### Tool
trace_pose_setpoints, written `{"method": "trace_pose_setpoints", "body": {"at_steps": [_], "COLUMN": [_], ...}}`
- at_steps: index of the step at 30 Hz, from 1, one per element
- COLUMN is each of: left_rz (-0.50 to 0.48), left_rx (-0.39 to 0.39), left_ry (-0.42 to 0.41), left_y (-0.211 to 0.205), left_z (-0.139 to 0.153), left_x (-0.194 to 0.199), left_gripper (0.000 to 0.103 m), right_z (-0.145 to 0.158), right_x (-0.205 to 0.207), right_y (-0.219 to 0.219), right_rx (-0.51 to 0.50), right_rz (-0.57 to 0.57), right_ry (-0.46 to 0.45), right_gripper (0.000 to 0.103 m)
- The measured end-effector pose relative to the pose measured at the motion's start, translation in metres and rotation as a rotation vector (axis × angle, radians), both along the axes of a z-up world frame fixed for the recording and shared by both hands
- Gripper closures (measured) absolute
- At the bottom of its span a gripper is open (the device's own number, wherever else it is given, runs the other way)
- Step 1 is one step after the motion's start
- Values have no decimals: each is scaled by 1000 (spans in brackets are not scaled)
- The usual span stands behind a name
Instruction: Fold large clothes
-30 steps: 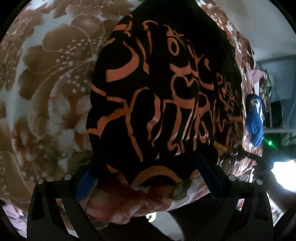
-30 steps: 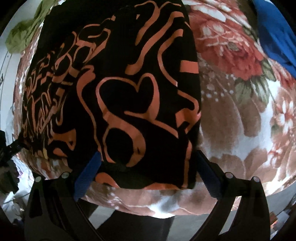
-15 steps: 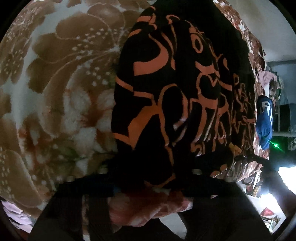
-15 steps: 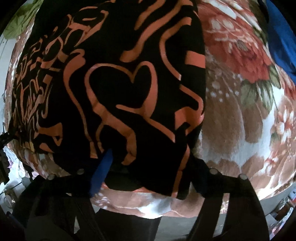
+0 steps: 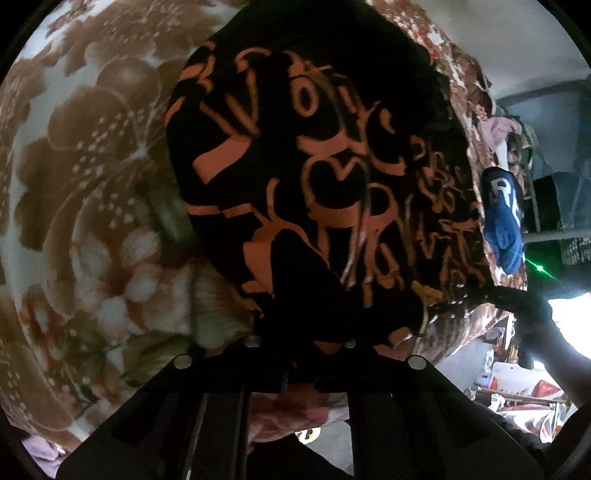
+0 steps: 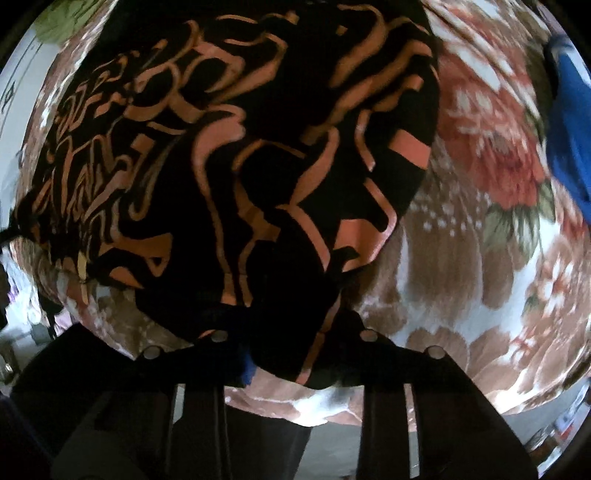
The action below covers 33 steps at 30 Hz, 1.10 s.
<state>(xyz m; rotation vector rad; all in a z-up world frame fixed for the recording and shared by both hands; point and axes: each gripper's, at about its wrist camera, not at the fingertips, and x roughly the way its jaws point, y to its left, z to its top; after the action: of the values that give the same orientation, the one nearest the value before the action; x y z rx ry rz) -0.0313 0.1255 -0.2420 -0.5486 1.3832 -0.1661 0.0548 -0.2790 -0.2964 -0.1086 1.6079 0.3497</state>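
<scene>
A black garment with orange scribble print (image 5: 325,184) lies spread on a floral blanket (image 5: 92,184). My left gripper (image 5: 299,354) is shut on the garment's near left corner, and the cloth bunches up between the fingers. In the right wrist view the same garment (image 6: 240,147) fills the middle, and my right gripper (image 6: 291,354) is shut on its near right corner, which is lifted and creased. The fingertips of both grippers are hidden under the cloth.
The floral blanket (image 6: 480,240) covers the bed. A blue garment (image 6: 569,129) lies at the right and also shows in the left wrist view (image 5: 502,221). A green cloth (image 6: 62,22) lies at the far left. The bed's front edge is just below the grippers.
Both grippers went from open, straddling the garment's near edge, to shut on its two near corners. The cloth is now pulled up and bunched at each grip.
</scene>
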Motion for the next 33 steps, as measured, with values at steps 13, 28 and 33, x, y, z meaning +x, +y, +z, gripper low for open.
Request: {"method": "trace_pose_setpoints", "body": {"at_steps": [13,28,33], "left_rz": [2,-58,-56], "left_rx": [-60,-85,-92], "left_ry": [-184,-442,-511], "left_y": [-12,-8,-9], "left_z": [70,155,170], "left_x": [36,112,151], "left_gripper": [97,97,97], "right_z": [68,149,175], "right_x": [31,96,132], "right_y": [15,-12,-10], "right_rx": [147,225,228], "right_rz": [-15,5,13], "right_ry": [-101,-304,-374], "right_gripper": [82,83,88]}}
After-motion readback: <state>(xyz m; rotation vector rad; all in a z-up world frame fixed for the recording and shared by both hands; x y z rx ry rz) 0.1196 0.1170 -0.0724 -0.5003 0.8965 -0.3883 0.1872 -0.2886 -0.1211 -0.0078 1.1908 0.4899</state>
